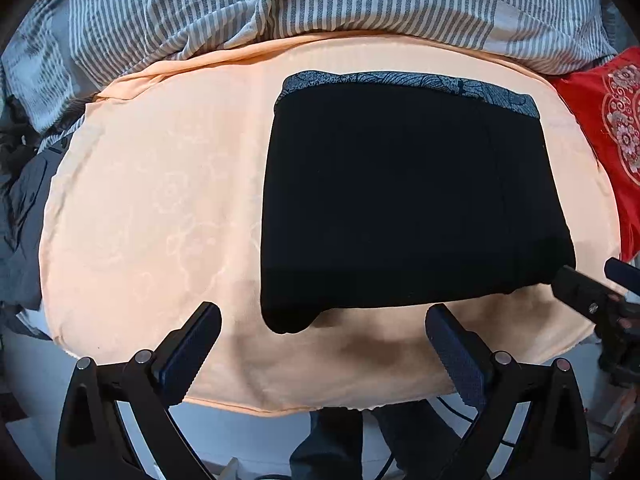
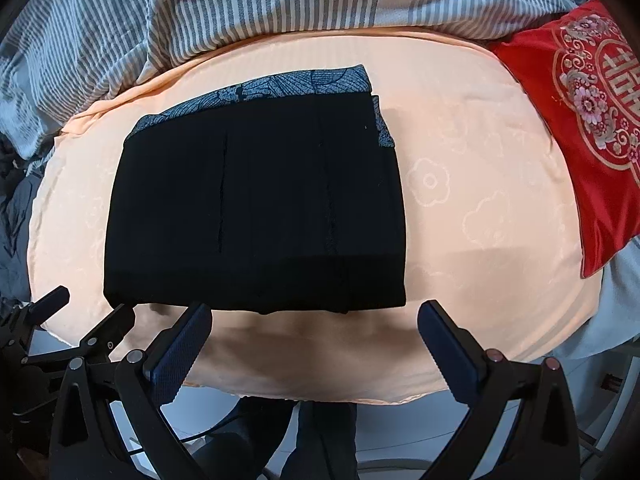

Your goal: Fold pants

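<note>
— How many pants do you see?

— Just one pair. The black pants (image 1: 412, 200) are folded into a flat block on the peach sheet (image 1: 152, 208). In the left wrist view they sit in the middle and right of the frame. In the right wrist view the pants (image 2: 256, 208) sit in the middle and left.

— Is there anything else on them?

— One gray strip with a leaf pattern (image 2: 264, 88) runs along the top edge of the block. A bit of it also peeks out at the upper right corner.

— How many grippers are there?

— Two. The left gripper (image 1: 322, 344) is at the bottom of its own view. Its two fingers are spread wide apart and hold nothing. The bottom edge of the pants lies just above the gap between them.

— And the other one?

— The right gripper (image 2: 314, 340) is at the bottom of its view. Its two fingers are spread wide too, with nothing between them. The pants end just above its left finger.

— Can each camera see the other gripper?

— Yes. The right one pokes in at the right edge of the left view, near the lower right corner of the pants. The left one shows at the lower left of the right view.

— What else is on the bed?

— One striped gray and white blanket (image 2: 240, 0) across the top, and one red pillow (image 2: 580, 120) with a flower pattern at the right.
</note>
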{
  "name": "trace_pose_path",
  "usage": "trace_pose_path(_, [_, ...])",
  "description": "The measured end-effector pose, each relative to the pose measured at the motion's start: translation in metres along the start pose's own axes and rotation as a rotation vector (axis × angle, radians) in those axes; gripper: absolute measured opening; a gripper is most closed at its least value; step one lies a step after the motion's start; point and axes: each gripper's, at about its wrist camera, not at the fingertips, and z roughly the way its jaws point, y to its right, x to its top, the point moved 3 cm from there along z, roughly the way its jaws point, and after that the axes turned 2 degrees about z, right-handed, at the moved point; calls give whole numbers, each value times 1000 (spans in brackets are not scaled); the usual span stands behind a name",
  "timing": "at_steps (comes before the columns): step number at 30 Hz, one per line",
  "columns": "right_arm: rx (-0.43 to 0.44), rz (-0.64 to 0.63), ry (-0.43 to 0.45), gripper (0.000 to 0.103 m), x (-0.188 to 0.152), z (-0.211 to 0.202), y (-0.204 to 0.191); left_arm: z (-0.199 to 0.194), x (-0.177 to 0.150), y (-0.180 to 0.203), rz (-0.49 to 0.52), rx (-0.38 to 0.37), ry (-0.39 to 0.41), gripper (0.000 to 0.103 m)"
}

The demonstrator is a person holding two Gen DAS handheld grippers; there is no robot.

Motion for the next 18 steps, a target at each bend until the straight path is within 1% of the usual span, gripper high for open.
trace_pose_path(2, [-6,-12,-4,103,1,1,0,0,0,2,-1,11,1,103])
trace_pose_path(5, [9,-20,-11,103,2,3,0,2,-1,4,-4,25,-10,103])
trace_pose_path(18, [29,-25,-25,103,-1,6,-1,-1,-2,7,-13,44,-11,103])
